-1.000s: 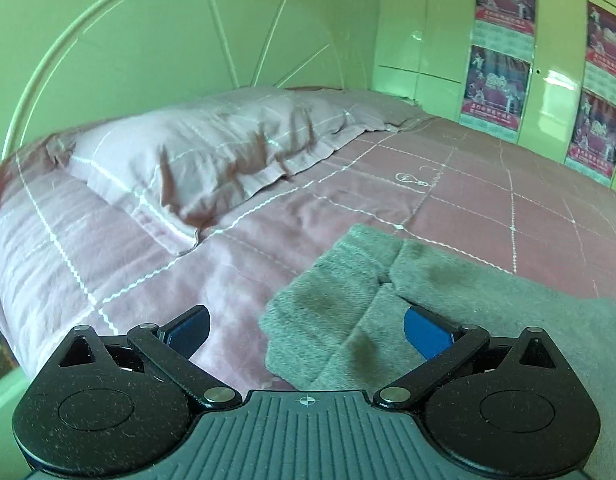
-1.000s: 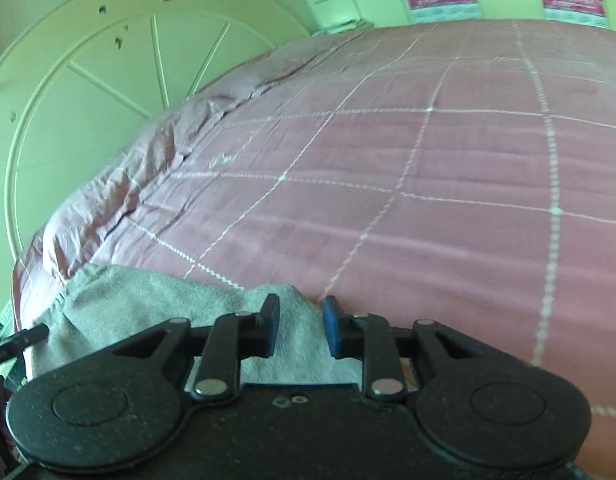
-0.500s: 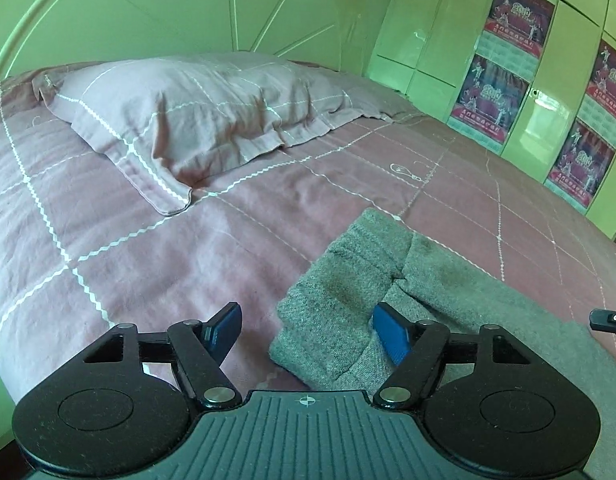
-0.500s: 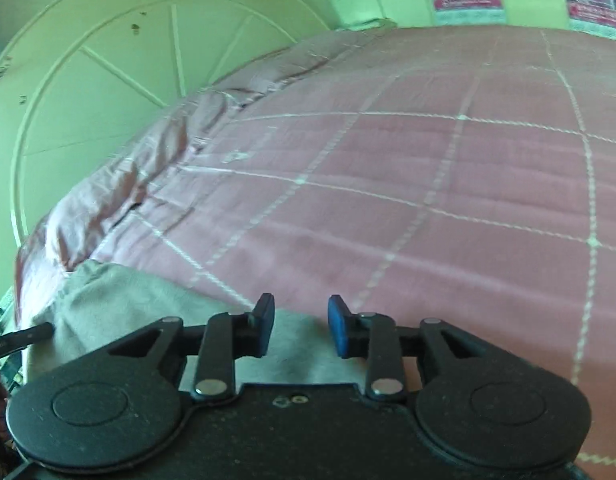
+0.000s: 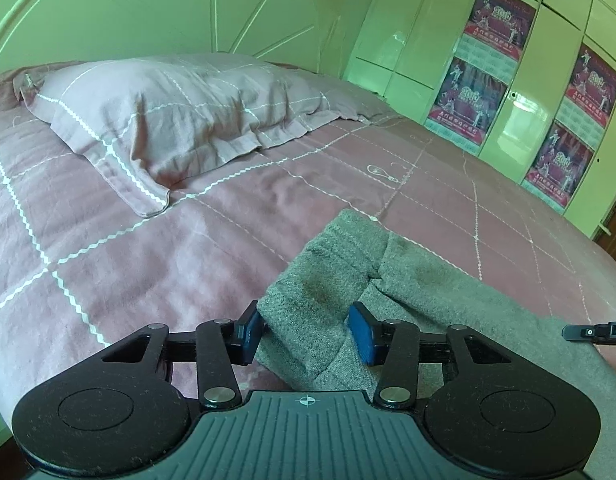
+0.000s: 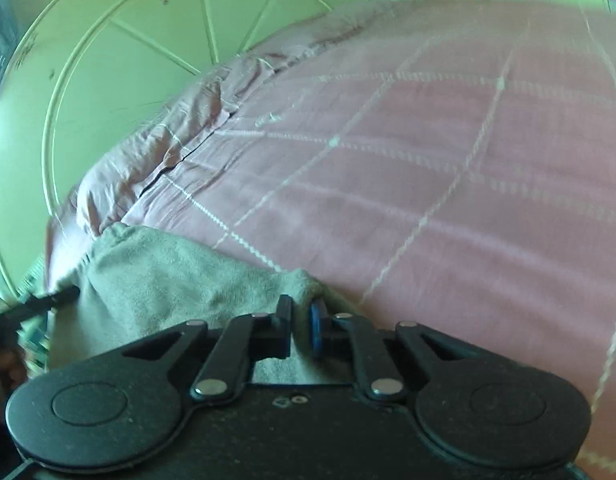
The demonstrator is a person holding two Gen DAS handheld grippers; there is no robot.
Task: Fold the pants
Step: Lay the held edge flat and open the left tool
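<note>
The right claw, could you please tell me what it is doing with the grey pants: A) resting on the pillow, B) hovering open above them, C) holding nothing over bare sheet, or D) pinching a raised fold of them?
D: the right claw has its pads nearly together with a bunched ridge of the grey pants caught between them.

A pink pillow (image 5: pixel 179 120) lies on the checked bedspread (image 5: pixel 107 248) below a green headboard (image 5: pixel 147 12).

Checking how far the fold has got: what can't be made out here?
- Pants: near part hidden behind the left gripper body, left wrist view.
- Right gripper: grip depth on the cloth unclear; view blurred.
- Posters: print too small.
</note>
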